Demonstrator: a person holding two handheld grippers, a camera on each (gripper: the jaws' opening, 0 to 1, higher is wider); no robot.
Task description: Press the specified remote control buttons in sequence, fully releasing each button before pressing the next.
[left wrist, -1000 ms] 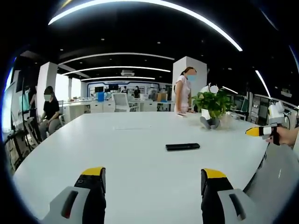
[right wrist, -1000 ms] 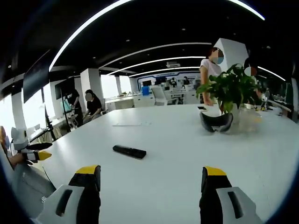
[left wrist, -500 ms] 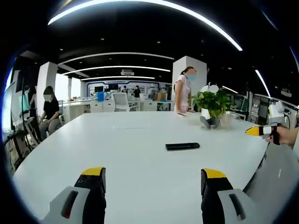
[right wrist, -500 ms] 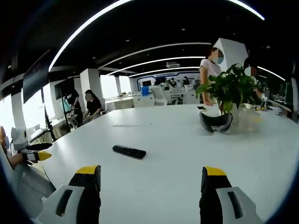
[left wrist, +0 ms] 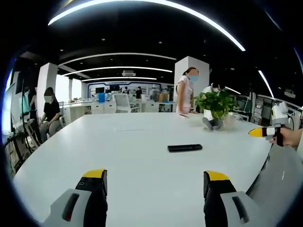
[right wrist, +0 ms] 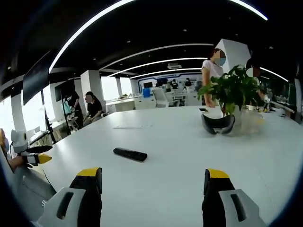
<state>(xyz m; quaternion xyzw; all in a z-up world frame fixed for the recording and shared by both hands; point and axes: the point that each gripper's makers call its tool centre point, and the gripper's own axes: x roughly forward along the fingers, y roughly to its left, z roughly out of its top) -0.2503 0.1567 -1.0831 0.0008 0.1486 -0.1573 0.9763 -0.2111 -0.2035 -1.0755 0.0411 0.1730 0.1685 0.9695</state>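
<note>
Bright ceiling strip lights (left wrist: pixel 142 5), dark ceiling, sharp centre, fisheye-bent edges.

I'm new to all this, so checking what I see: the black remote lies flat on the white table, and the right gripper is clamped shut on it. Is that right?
Not quite. The remote does lie flat on the white table, but the right gripper is open and well short of it, as the right gripper view shows.

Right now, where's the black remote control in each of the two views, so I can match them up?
Left gripper view: the remote control lies on the white table, right of centre, past the claw tips.
Right gripper view: the remote control lies left of centre, nearer the left edge of the table.
Shared landmark: the potted plant, standing farther back on the table.
</note>
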